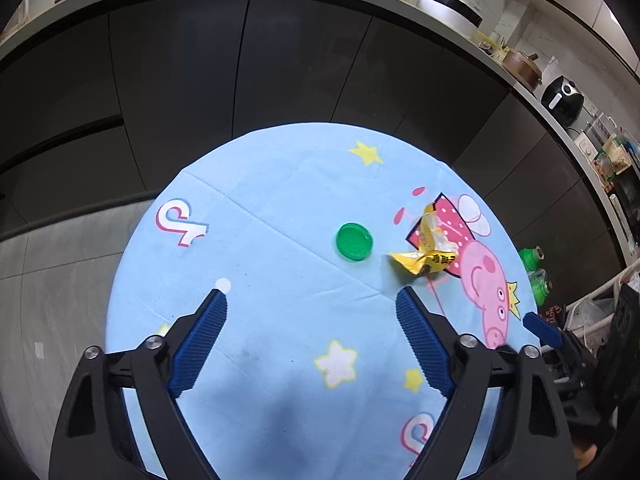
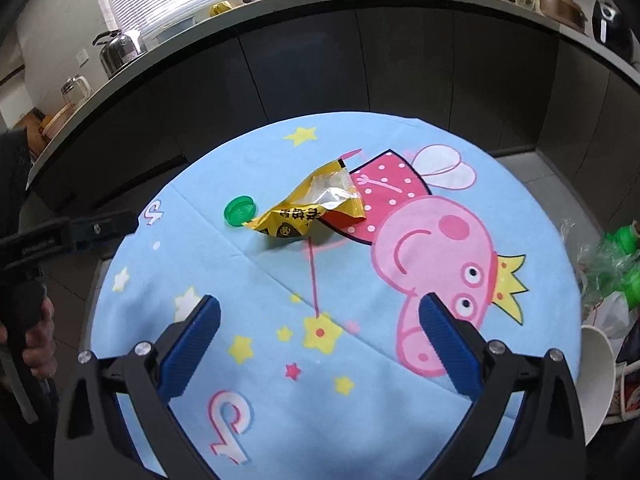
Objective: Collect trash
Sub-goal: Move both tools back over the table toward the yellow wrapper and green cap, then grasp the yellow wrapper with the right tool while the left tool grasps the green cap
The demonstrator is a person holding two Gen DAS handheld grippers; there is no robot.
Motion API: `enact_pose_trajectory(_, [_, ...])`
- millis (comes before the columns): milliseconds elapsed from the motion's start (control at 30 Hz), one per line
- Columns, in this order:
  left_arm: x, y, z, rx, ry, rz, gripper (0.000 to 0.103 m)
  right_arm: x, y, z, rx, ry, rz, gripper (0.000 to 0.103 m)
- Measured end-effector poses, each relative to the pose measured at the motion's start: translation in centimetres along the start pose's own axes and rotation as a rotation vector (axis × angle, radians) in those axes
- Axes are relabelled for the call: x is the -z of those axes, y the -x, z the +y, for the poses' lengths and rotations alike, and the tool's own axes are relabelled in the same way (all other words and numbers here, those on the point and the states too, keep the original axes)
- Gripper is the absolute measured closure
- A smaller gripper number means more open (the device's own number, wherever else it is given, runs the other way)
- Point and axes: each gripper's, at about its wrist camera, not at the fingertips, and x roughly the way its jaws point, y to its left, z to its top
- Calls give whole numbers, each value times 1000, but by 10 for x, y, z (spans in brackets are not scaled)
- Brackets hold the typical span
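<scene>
Wrapper (image 2: 310,210) print too blurred to read beside green cap (image 2: 239,211); both grippers' jaws spread, empty.

Light-blue cloth (image 2: 360,400) with pink pig and yellow stars, green cap (image 2: 239,211), yellow wrapper (image 2: 308,210), blue-padded black grippers

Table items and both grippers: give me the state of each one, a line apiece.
Yellow wrapper: crumpled, torn open, lying loose on the tablecloth.
Green cap: lying flat, off any bottle, beside the wrapper.
Left gripper: open, holding nothing, above the table.
Right gripper: open, holding nothing, above the table.
Green bottles: off the table's right edge, bundled in clear plastic; capped or not is unclear.
</scene>
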Motion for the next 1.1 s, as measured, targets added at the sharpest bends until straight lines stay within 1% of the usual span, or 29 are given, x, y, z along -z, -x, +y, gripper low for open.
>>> enact_pose_trajectory(100, [-3, -8, 12, 22, 24, 18, 28, -15, -22, 10, -16, -42, 22, 5])
enact_pose_trajectory(133, [-4, -10, 15, 23, 28, 22, 28, -18, -29, 13, -23, -52, 33, 7])
enact_pose_trajectory(167, [-5, -12, 18, 22, 29, 26, 28, -22, -38, 16, -35, -71, 45, 13])
enact_pose_trajectory(200, [-6, -14, 20, 18, 28, 29, 28, -25, -47, 18, -41, -102, 59, 15])
enact_pose_trajectory(300, [-7, -18, 25, 19, 27, 33, 31, -32, -68, 18, -42, -202, 78, 16])
enact_pose_trajectory(400, [-10, -20, 28, 28, 26, 33, 31, -38, -84, 15, -35, -302, 75, 20])
enact_pose_trajectory(433, [-11, -21, 28, 28, 24, 33, 31, -39, -86, 15, -16, -317, 66, 20])
enact_pose_trajectory(467, [-13, -22, 27, 32, 22, 33, 31, -41, -89, 14, 9, -327, 62, 23])
enact_pose_trajectory(533, [-15, -24, 23, 54, 10, 36, 31, -43, -92, 11, 39, -328, 47, 41])
enact_pose_trajectory(567, [-17, -26, 20, 65, -3, 35, 31, -43, -92, 10, 44, -320, 49, 70])
enact_pose_trajectory(667, [-20, -37, 9, 85, -33, 48, 31, -38, -83, 3, 42, -295, 36, 78])
enact_pose_trajectory(767, [-23, -55, -6, 121, -73, 75, 31, -28, -65, -2, 68, -234, 11, 79])
enact_pose_trajectory(833, [-24, -69, -20, 120, -109, 85, 31, -21, -53, -7, 99, -217, -1, 79])
enact_pose_trajectory(900, [-25, -82, -30, 97, -139, 90, 32, -15, -44, -13, 110, -217, -7, 79])
enact_pose_trajectory(1000, [-28, -97, -41, 78, -160, 103, 38, -9, -36, -21, 112, -236, -11, 78])
enact_pose_trajectory(1067, [-29, -104, -46, 57, -178, 106, 45, -6, -34, -27, 111, -247, -10, 78])
enact_pose_trajectory(1100, [-29, -107, -50, 46, -192, 108, 47, -5, -34, -28, 110, -253, -10, 78])
